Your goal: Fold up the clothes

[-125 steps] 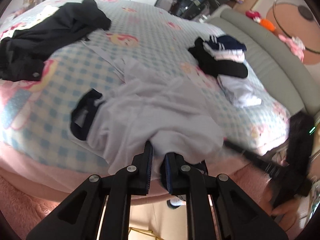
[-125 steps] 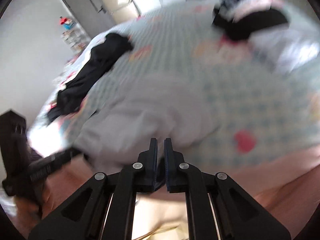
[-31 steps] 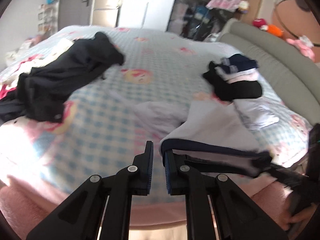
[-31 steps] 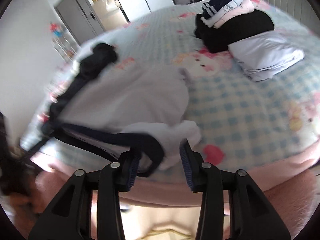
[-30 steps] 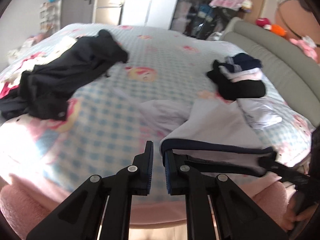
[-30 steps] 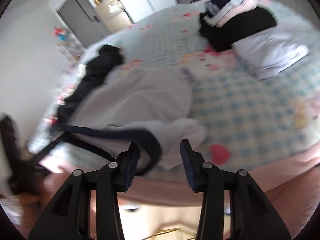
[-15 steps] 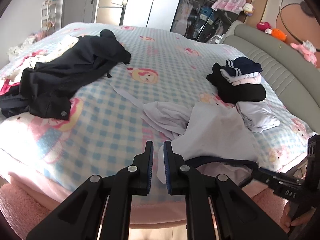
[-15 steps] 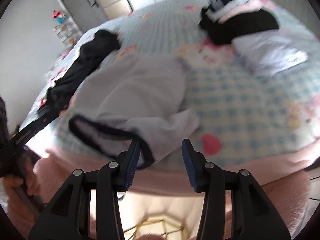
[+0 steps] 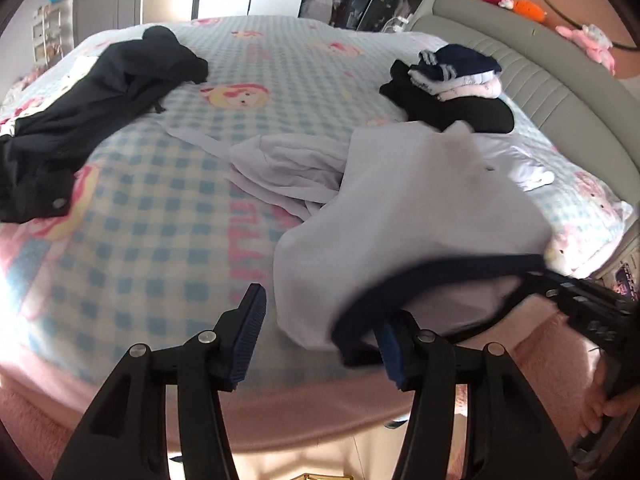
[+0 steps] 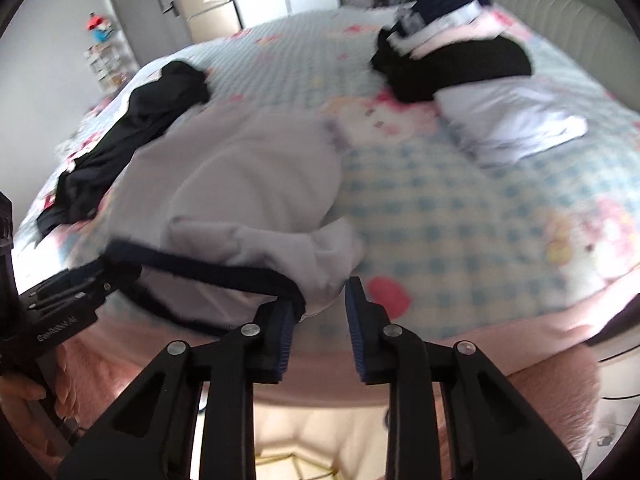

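Observation:
A pale lilac garment with a dark navy waistband (image 9: 416,216) lies bunched at the near edge of the checked bed (image 9: 160,216); it also shows in the right wrist view (image 10: 256,184). My left gripper (image 9: 320,328) is open, with the navy band draped against its right finger (image 9: 390,344). My right gripper (image 10: 318,312) is open, and the navy band (image 10: 208,270) rests over its left finger (image 10: 280,320). Neither gripper clamps the cloth.
A black garment (image 9: 92,92) sprawls at the far left of the bed. A stack of folded clothes (image 9: 452,84) and a folded pale piece (image 10: 516,120) lie at the right. A grey headboard (image 9: 540,80) runs along the right side. A pink bed skirt hangs below the edge.
Both grippers have opened and let go of the navy waistband. The pale garment has dropped onto the bed edge and slumped toward me.

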